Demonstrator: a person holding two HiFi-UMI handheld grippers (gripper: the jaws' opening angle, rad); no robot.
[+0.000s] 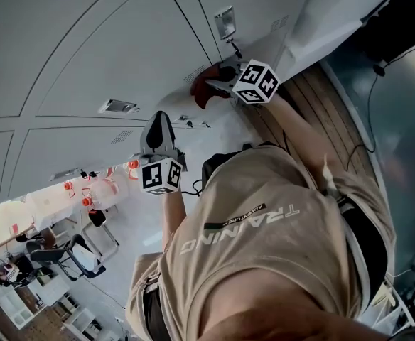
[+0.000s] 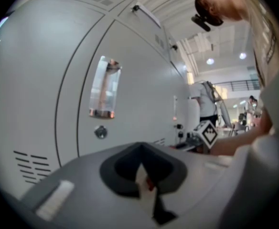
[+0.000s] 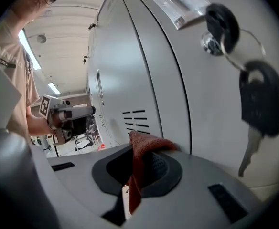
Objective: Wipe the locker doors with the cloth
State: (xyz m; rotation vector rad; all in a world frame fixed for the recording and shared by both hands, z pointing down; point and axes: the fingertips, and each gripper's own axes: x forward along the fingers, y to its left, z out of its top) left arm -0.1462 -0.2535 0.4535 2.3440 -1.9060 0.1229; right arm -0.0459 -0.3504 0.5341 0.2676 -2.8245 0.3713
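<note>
Grey locker doors (image 1: 108, 55) fill the upper left of the head view. A red cloth (image 1: 202, 89) is pressed near a door, pinched in my right gripper (image 1: 218, 85). In the right gripper view the cloth (image 3: 140, 161) hangs from the shut right gripper (image 3: 139, 151), close to the door (image 3: 177, 80). My left gripper (image 1: 158, 125) is lower, apart from the cloth, pointing at the lockers. In the left gripper view the left gripper (image 2: 142, 168) is shut with nothing held, facing a door (image 2: 134, 80).
A black key (image 3: 256, 99) dangles from a door lock (image 3: 211, 42) below a recessed handle (image 3: 177, 4). Vent slots (image 3: 134, 120) mark the doors. Chairs (image 1: 72, 254) and a table stand behind. A person (image 2: 204, 101) stands far down the locker row.
</note>
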